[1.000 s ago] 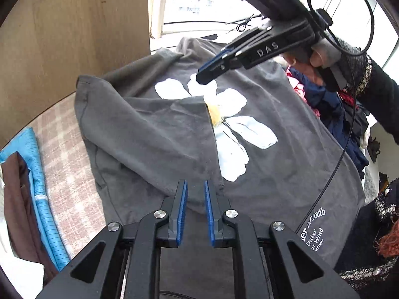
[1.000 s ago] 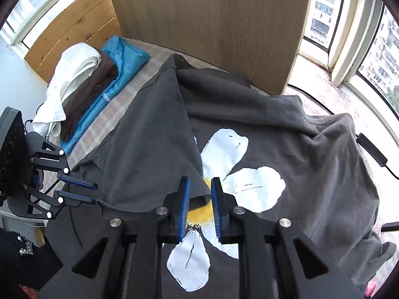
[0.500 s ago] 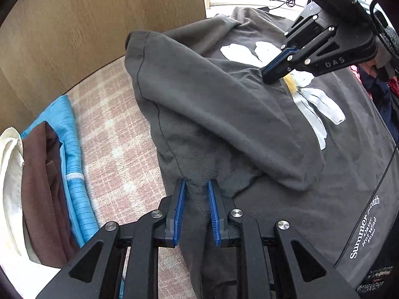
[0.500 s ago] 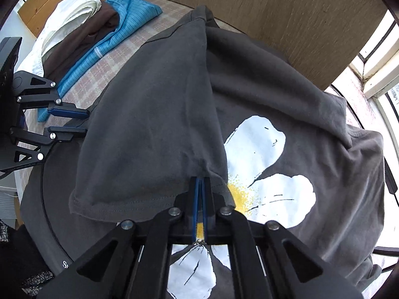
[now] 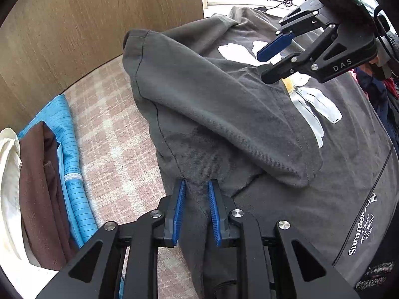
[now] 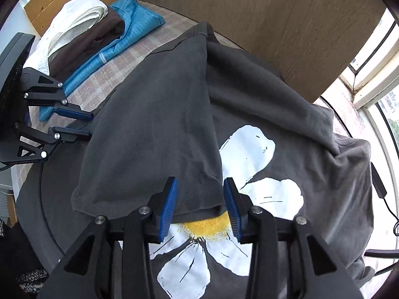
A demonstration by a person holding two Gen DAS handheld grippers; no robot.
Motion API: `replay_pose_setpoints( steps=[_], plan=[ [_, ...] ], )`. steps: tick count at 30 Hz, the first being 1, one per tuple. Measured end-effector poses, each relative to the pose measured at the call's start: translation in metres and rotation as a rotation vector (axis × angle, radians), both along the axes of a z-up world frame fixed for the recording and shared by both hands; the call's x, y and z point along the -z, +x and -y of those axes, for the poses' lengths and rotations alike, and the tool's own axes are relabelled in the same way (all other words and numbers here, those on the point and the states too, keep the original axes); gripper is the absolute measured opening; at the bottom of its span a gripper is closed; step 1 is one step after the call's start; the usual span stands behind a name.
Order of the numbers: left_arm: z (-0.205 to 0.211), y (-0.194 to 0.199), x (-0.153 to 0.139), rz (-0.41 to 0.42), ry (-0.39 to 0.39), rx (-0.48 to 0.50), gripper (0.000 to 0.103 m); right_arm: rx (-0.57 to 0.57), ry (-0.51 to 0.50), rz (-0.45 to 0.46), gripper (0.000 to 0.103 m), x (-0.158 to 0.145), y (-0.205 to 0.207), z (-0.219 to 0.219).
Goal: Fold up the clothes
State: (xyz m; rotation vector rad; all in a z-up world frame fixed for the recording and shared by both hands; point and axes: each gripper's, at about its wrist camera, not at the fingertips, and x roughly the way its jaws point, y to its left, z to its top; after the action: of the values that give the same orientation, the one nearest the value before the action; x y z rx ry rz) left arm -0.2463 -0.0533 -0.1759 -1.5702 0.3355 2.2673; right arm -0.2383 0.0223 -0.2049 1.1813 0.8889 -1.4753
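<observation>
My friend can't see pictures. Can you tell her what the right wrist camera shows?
The right gripper, its jaws opening, lets go of a sleeve folded over a dark grey T-shirt with a big white daisy. The left gripper is at the shirt's left edge, with folded clothes behind it.

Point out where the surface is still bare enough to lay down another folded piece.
One free patch: the checked cover between the grey T-shirt and the folded stack, back to the wooden panel. Elsewhere it is crowded: the shirt fills the middle, and loose clothes pile beyond it.
</observation>
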Motion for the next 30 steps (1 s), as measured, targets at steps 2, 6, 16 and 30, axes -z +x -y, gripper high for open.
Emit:
replay_pose_setpoints(
  steps=[2, 6, 16, 30],
  plan=[
    [0.000, -0.001, 0.000, 0.001, 0.002, -0.001, 0.019, -0.017, 0.026, -0.004, 0.037, 0.009, 0.001, 0.004],
    [0.000, -0.002, 0.001, 0.001, 0.006, 0.006, 0.020, -0.018, 0.005, 0.066, 0.006, -0.005, -0.004, -0.008],
    [0.000, -0.005, 0.000, 0.018, 0.006, 0.002, 0.023, 0.168, -0.096, 0.049, 0.023, -0.051, -0.051, -0.019],
    [-0.006, 0.026, -0.009, -0.084, -0.090, 0.077, 0.034, 0.003, -0.084, 0.121, 0.034, -0.007, -0.037, 0.141]
  ],
)
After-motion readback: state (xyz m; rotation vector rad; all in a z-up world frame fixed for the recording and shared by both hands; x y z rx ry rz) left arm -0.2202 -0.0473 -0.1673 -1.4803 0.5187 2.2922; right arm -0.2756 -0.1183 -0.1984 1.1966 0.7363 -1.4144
